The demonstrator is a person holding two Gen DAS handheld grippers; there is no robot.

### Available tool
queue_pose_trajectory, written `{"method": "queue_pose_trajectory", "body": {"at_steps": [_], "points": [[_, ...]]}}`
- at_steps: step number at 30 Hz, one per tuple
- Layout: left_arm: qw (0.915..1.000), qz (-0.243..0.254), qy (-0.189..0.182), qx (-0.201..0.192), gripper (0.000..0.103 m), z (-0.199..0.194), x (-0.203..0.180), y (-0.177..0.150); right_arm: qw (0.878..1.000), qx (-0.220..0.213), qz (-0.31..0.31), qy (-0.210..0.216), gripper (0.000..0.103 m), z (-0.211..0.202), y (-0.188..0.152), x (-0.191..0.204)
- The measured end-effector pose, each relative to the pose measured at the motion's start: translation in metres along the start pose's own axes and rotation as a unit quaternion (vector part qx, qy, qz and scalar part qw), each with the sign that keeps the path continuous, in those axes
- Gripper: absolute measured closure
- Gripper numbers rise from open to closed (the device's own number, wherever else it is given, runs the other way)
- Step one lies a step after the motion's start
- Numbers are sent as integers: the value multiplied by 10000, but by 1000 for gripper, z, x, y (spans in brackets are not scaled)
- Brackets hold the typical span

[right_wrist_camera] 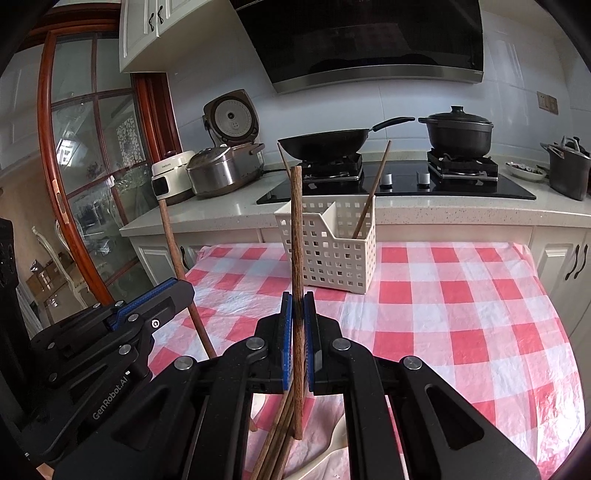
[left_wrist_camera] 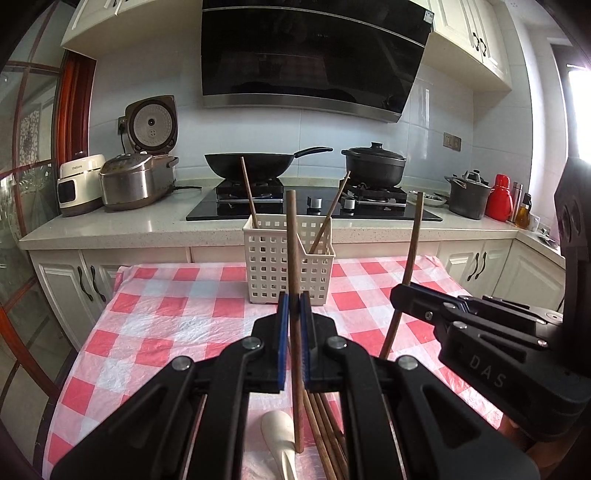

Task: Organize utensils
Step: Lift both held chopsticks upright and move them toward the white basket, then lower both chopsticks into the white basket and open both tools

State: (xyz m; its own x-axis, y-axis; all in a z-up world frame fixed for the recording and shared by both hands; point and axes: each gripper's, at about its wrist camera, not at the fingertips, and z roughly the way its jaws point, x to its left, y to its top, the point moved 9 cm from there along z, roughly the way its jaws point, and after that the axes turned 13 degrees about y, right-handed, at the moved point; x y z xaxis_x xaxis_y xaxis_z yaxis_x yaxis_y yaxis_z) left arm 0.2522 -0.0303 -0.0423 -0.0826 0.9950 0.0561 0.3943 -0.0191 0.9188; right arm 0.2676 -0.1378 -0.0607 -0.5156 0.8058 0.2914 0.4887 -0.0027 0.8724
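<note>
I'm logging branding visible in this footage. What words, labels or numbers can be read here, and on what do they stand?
"DAS": on the side of the right gripper.
"GenRobot.AI": on the side of the left gripper.
A short brand word on the white cooker: too small to read.
A white sticker on the range hood: too blurred to read.
No other text is legible.

A: Where are the chopsticks?
B: Two brown wooden chopsticks [left_wrist_camera: 294,258] [left_wrist_camera: 408,266] stand nearly upright above the table; a loose bundle [left_wrist_camera: 325,432] lies flat near a white spoon [left_wrist_camera: 280,439].
A: The basket?
B: A white perforated basket [left_wrist_camera: 275,258], upright, with two chopsticks [left_wrist_camera: 248,190] leaning inside.
</note>
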Motion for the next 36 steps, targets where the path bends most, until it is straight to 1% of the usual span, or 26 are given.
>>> {"method": "queue_pose_trajectory", "body": {"at_steps": [9,23,29,32,36], "points": [[10000,0,54,-75,97,-2,2,1,10000,-38,-57,-1,96,-1,3,2],[9988,88,301,-374,97,-9,5,9,9996,-159,-227,-62,97,1,12,6],[9984,103,365,-418,97,-6,8,12,9994,-189,-285,-91,97,6,17,5],[9983,100,378,-424,97,-2,10,14,9993,-164,-337,-83,97,12,21,5],[9988,64,286,-380,97,5,13,22,9990,-194,-384,-104,97,19,35,0]]}}
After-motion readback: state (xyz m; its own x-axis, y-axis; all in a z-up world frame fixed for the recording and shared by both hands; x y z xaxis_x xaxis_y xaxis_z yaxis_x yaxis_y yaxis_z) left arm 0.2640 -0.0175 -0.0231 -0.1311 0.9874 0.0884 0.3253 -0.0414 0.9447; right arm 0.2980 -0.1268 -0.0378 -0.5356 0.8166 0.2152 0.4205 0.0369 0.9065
